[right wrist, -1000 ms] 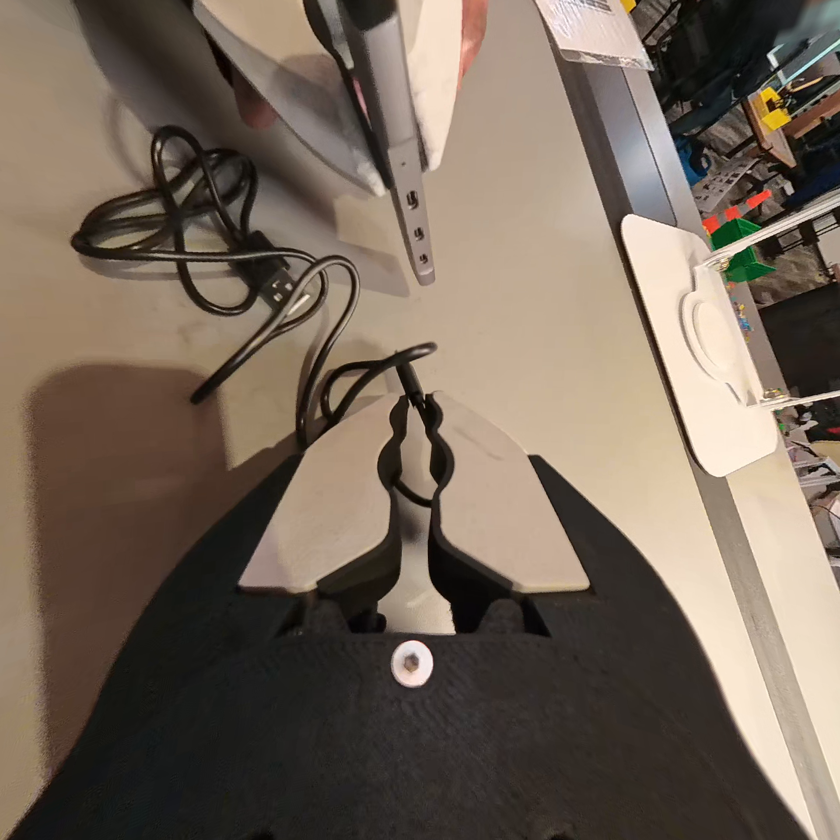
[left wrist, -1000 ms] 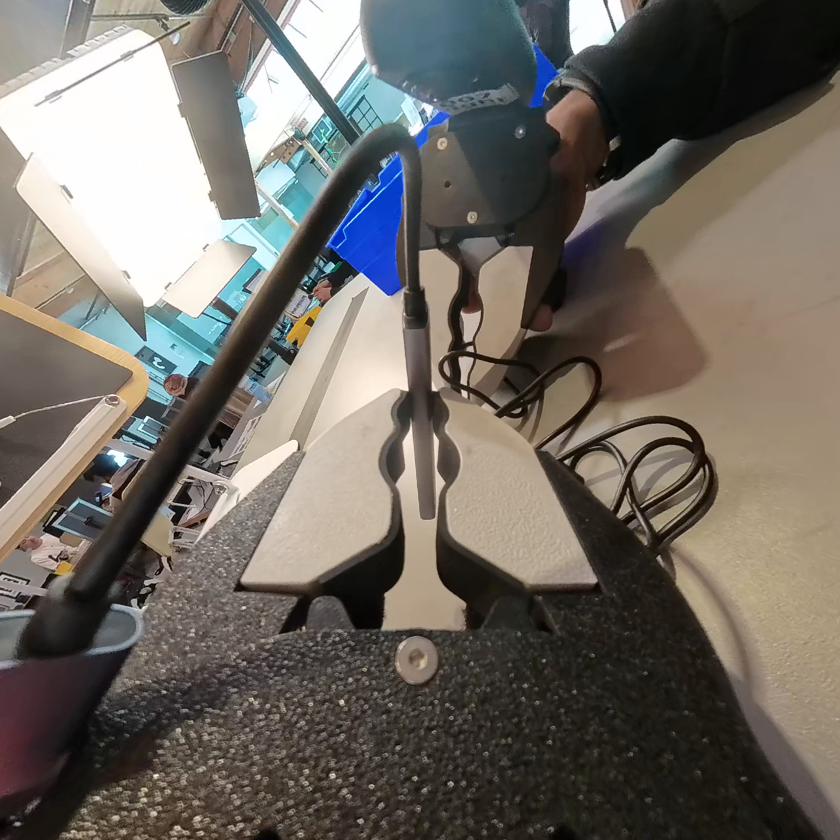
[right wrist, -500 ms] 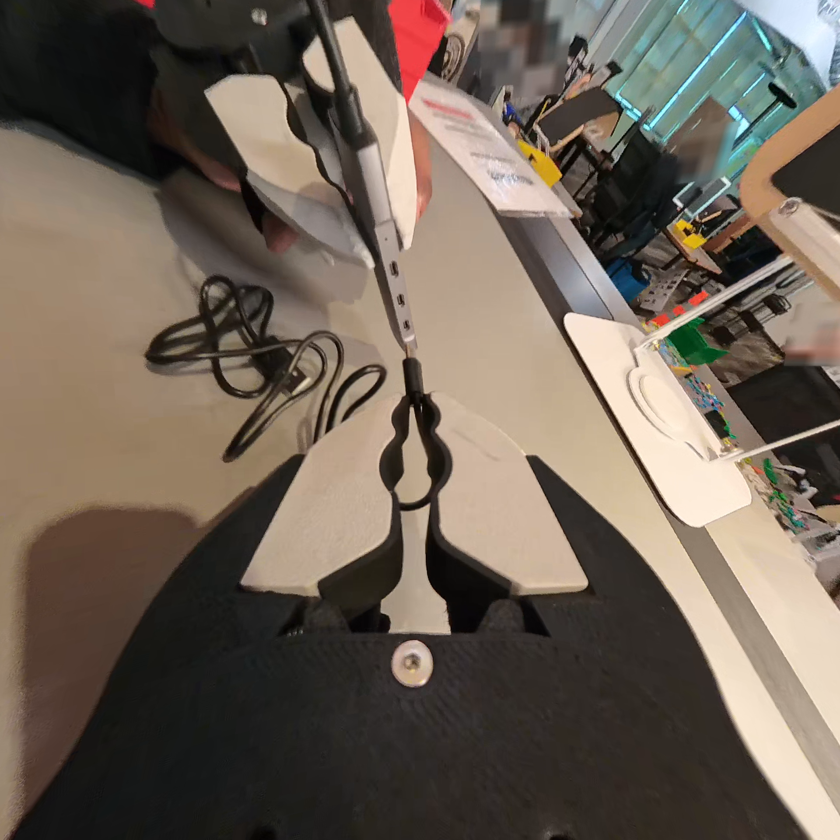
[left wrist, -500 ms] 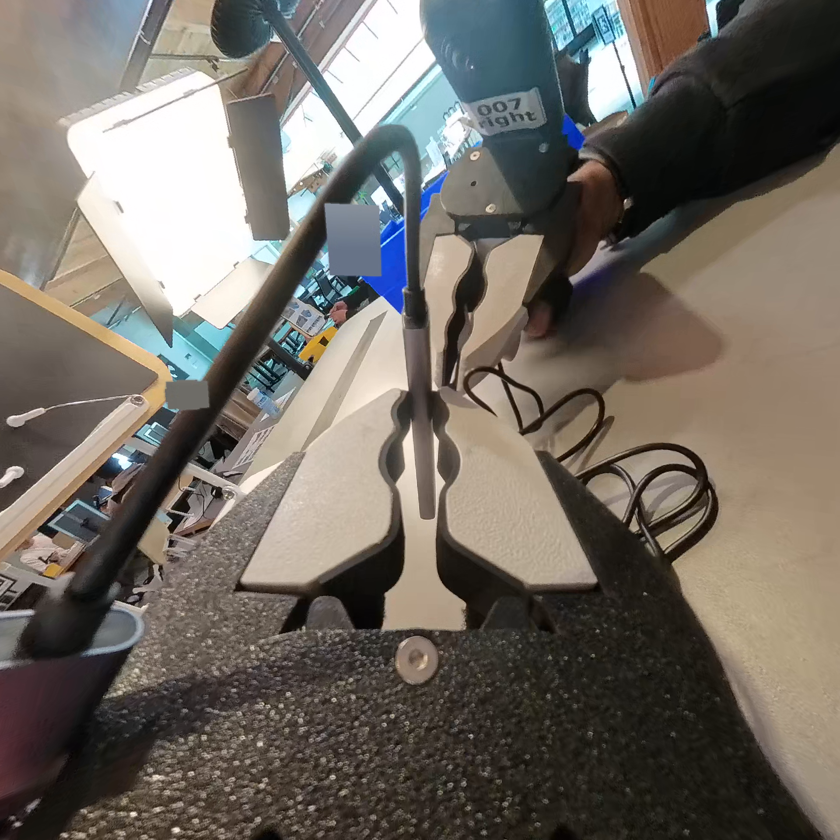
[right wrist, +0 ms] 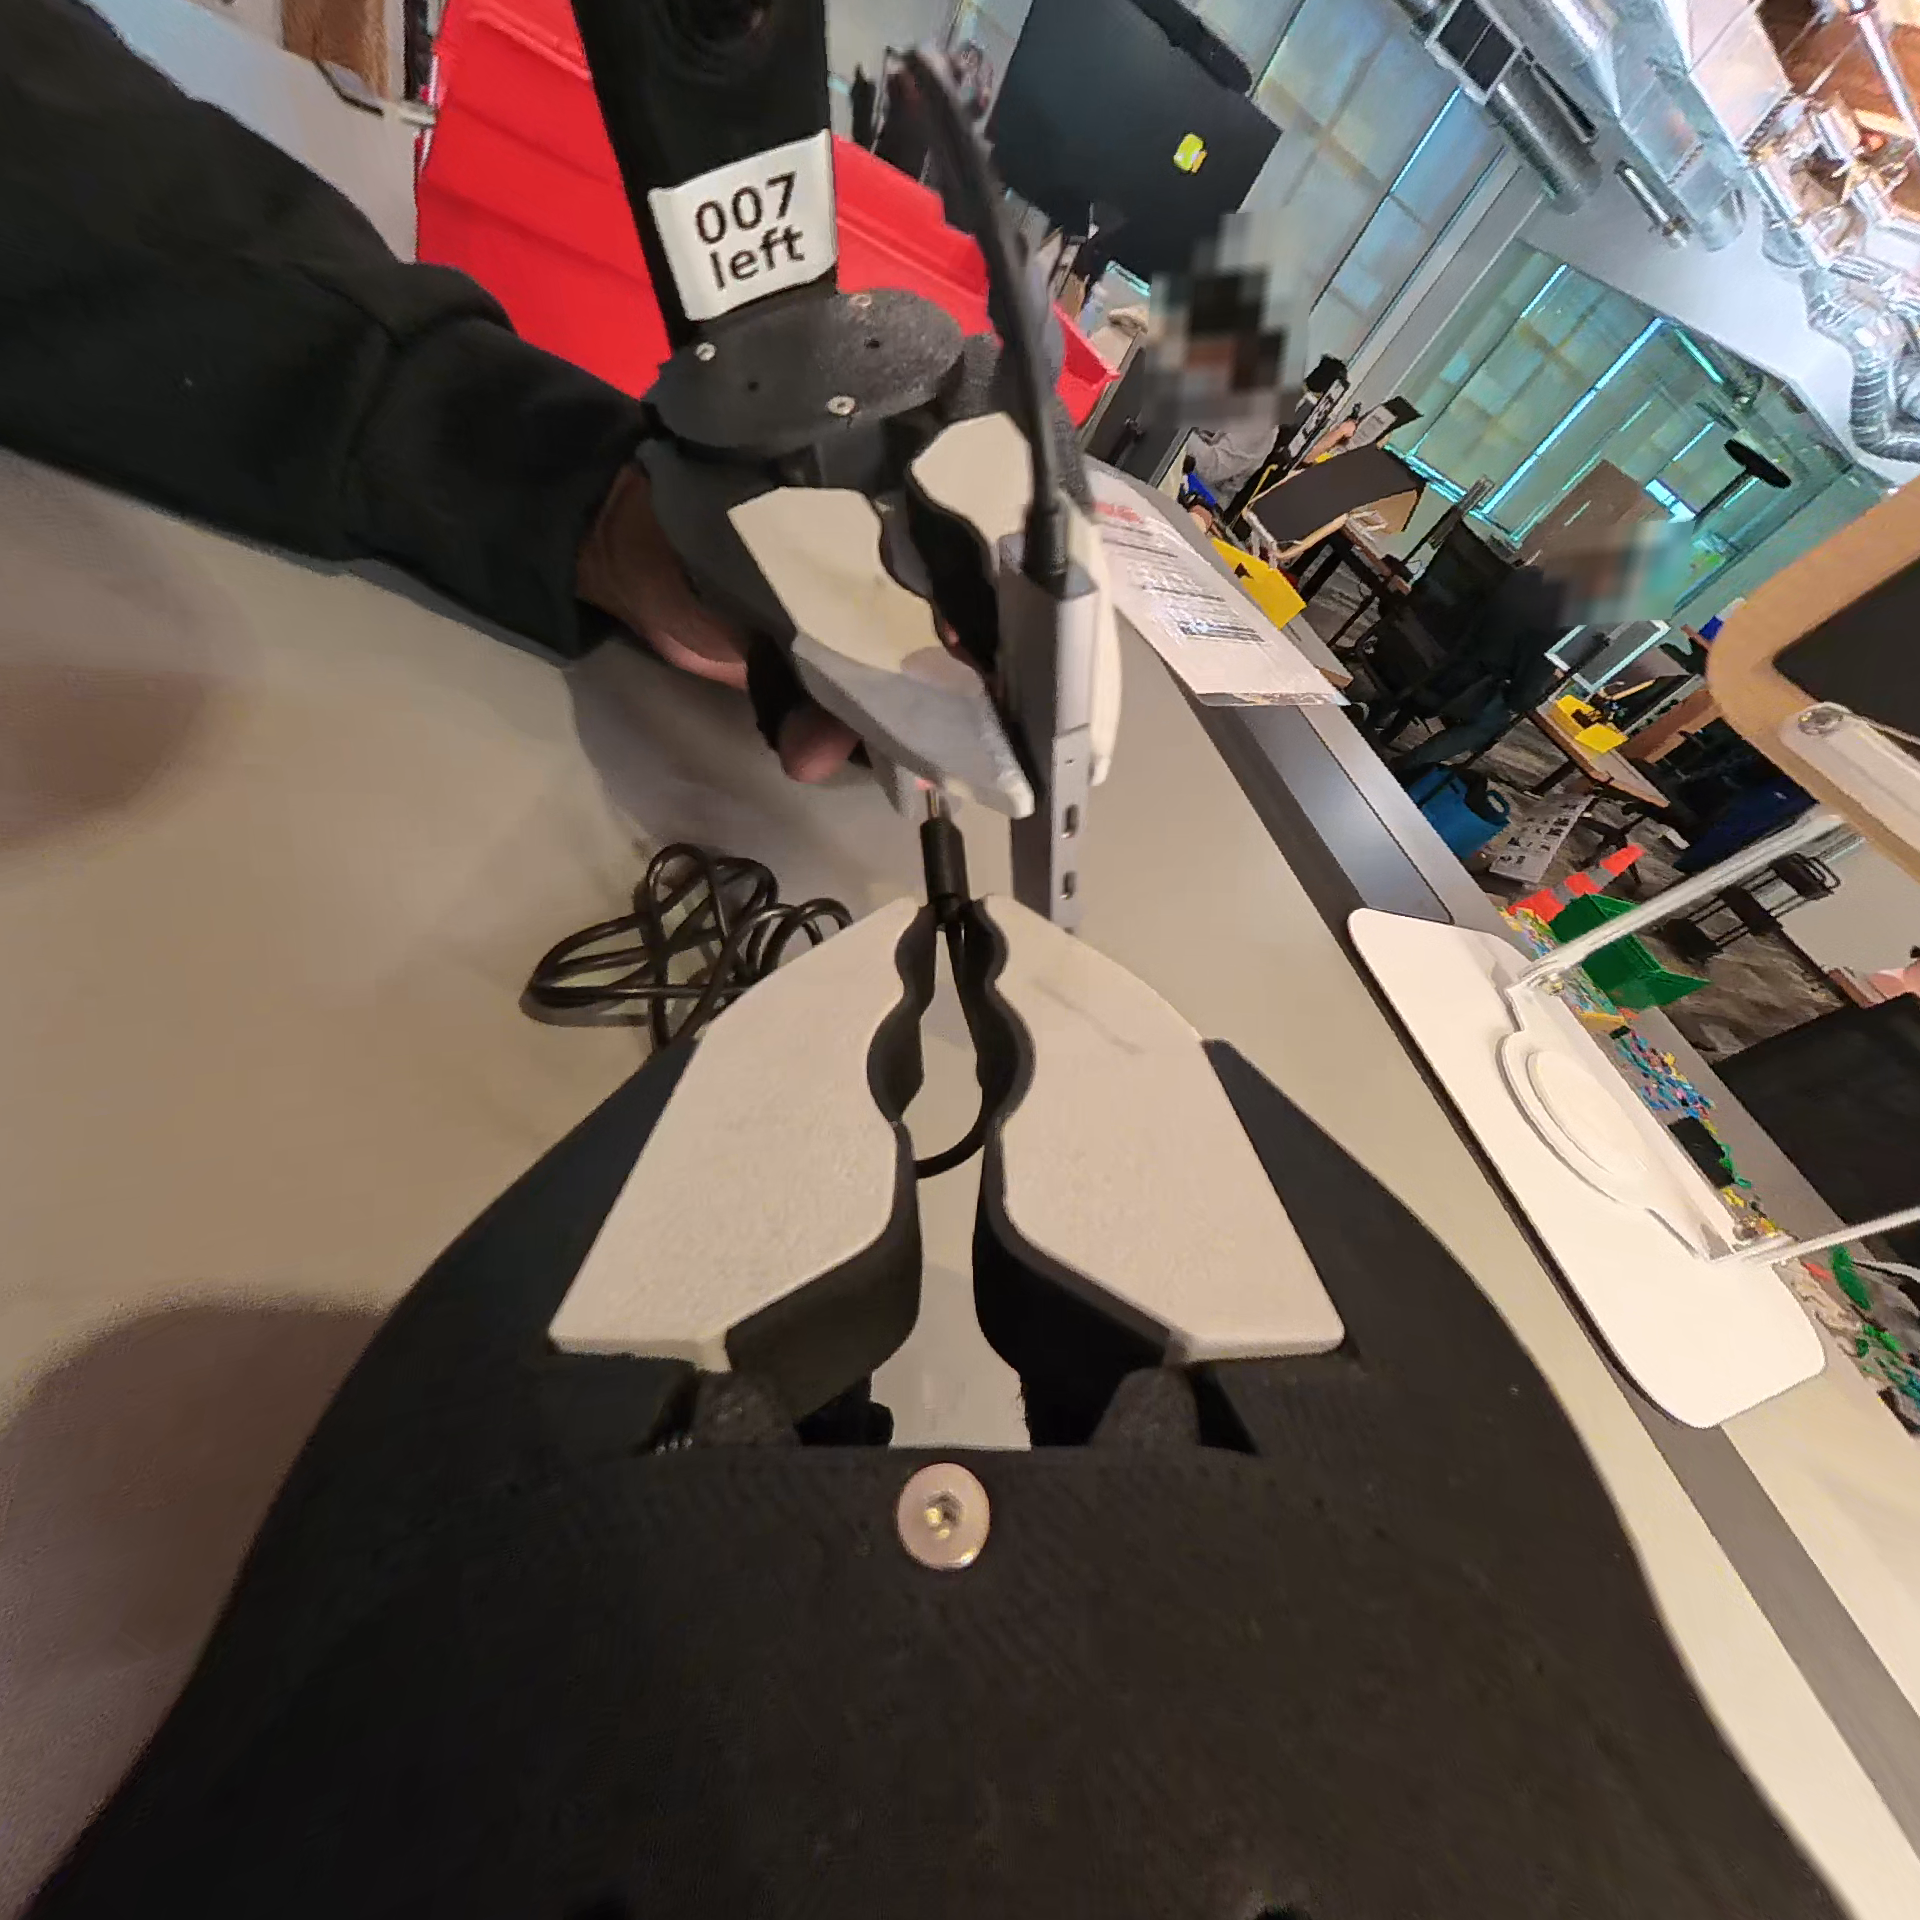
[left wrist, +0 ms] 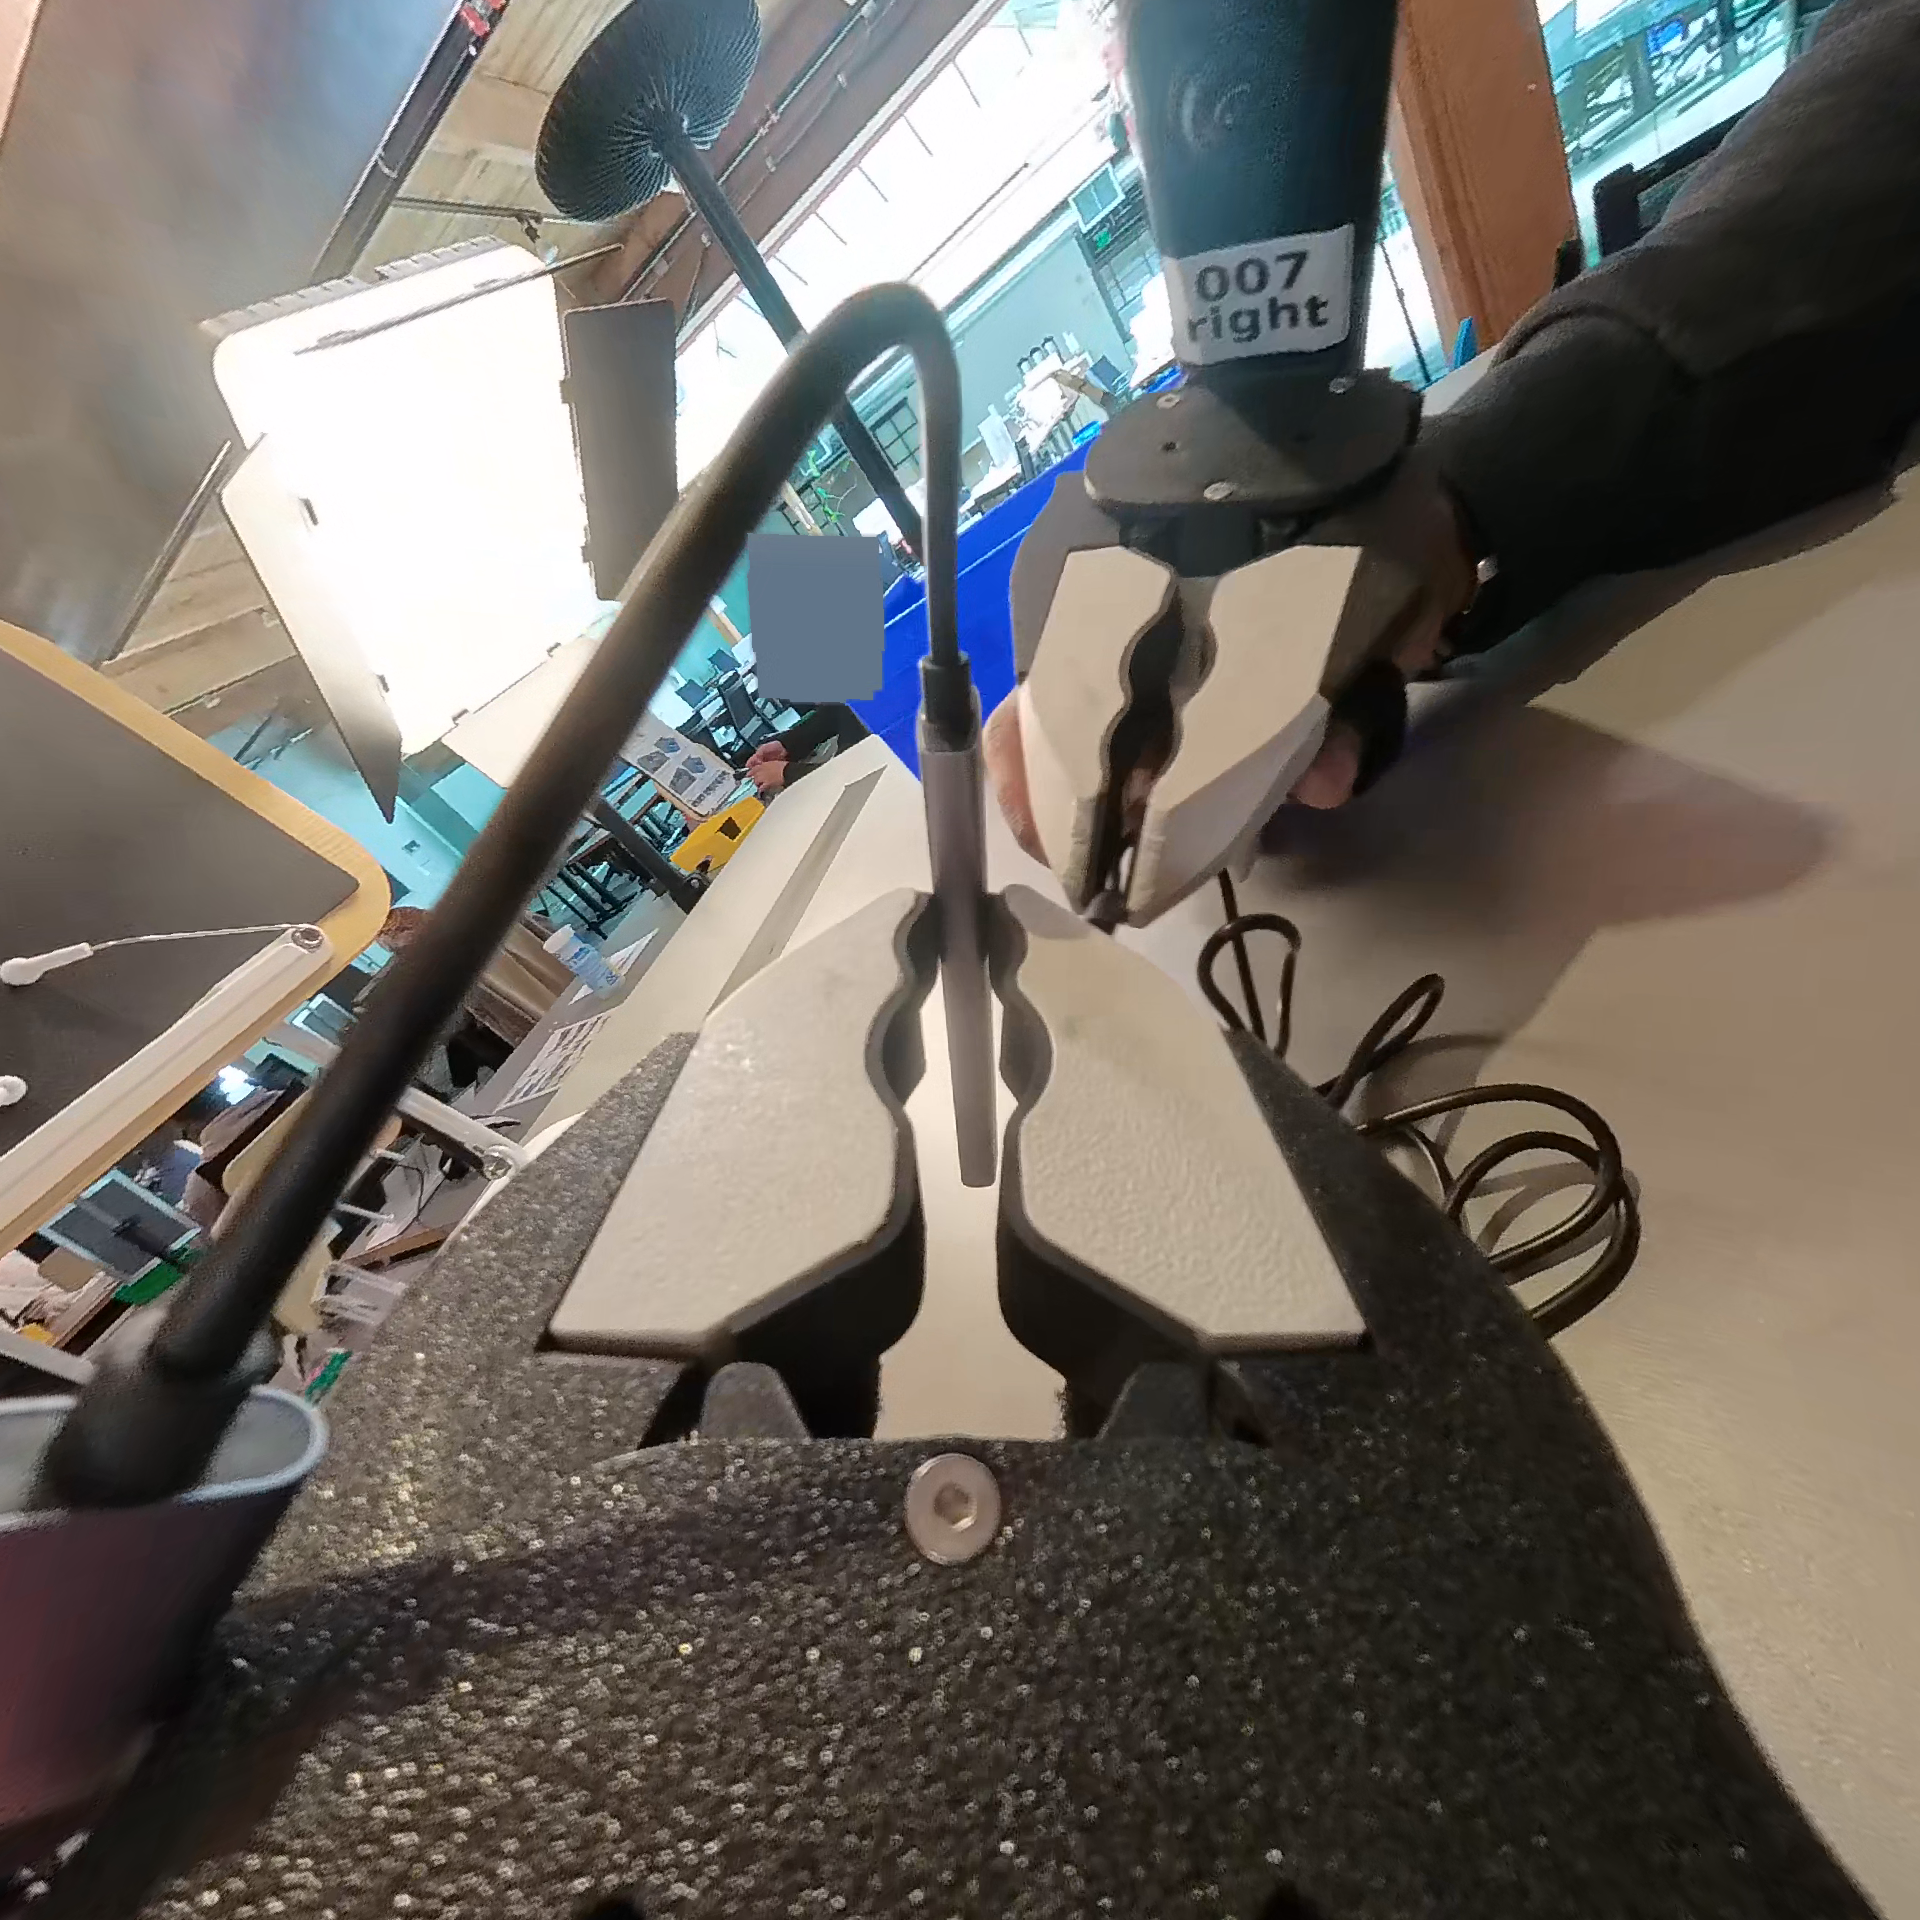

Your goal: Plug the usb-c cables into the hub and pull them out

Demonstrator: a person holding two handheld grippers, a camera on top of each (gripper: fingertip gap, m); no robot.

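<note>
My left gripper [left wrist: 961, 904] is shut on the slim grey hub [left wrist: 961, 997], held upright above the table. The hub's own black lead [left wrist: 582, 831] arcs up and off to the left. My right gripper [right wrist: 951, 909] is shut on the black usb-c cable plug [right wrist: 943, 862], tip pointing up. The hub [right wrist: 1070, 790] shows small ports on its side, in the left gripper [right wrist: 1055, 784]. The plug tip sits just left of the hub's lower end, apart from it. The right gripper [left wrist: 1112, 914] also shows in the left wrist view, beside the hub.
The rest of the black cable lies coiled on the beige table [right wrist: 675, 935], also in the left wrist view [left wrist: 1507, 1174]. A white pad [right wrist: 1558, 1195] lies at the right by the table edge. A printed sheet [right wrist: 1195, 613] and a red bin [right wrist: 540, 208] sit behind. My left and right fingertips are right by each other.
My right gripper has risen from the table with the plug and closed in on the hub. The left gripper has tilted the hub more upright.
</note>
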